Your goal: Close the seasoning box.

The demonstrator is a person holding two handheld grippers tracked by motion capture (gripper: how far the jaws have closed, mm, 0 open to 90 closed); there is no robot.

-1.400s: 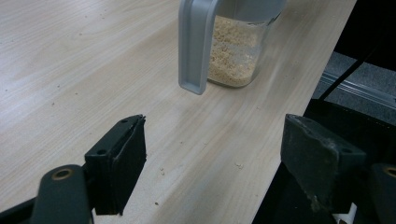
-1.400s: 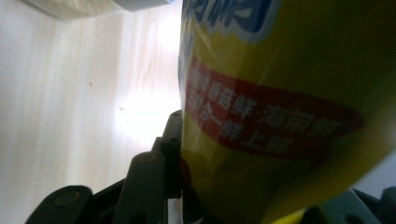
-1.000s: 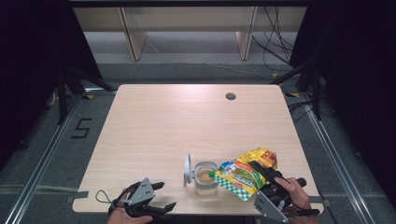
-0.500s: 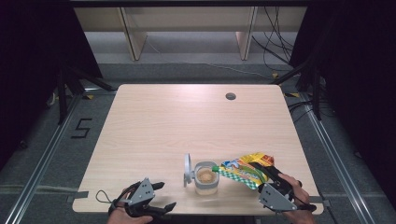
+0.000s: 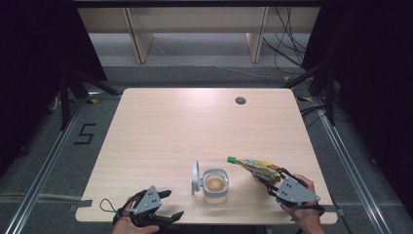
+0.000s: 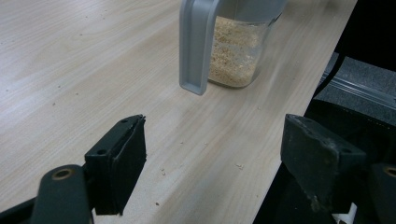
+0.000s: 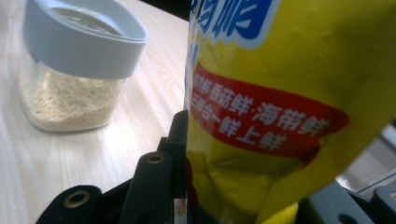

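A clear jar point(image 5: 215, 184) of pale crumbs stands near the table's front edge, its grey hinged lid point(image 5: 195, 177) flipped open to the left. My right gripper point(image 5: 271, 181) is shut on a yellow pouch point(image 5: 259, 168) just right of the jar. The pouch's green cap point(image 5: 232, 159) points toward the jar. In the right gripper view the pouch point(image 7: 280, 102) stands close up between the jaws, with the jar point(image 7: 74, 70) at left. My left gripper point(image 5: 166, 204) rests open at the front edge. It point(image 6: 219, 158) holds nothing, and the jar point(image 6: 238, 51) and lid point(image 6: 198, 44) lie ahead.
The wooden table point(image 5: 185, 126) has a round cable hole point(image 5: 240, 100) at the back right. Small crumbs lie scattered on the wood point(image 6: 163, 171) near the left gripper. Beyond the far edge stand wooden shelf legs point(image 5: 138, 36), with cables on the floor.
The right gripper has turned the pouch from lying broad beside the jar to edge-on, and drawn it slightly right. The left gripper has stayed in place.
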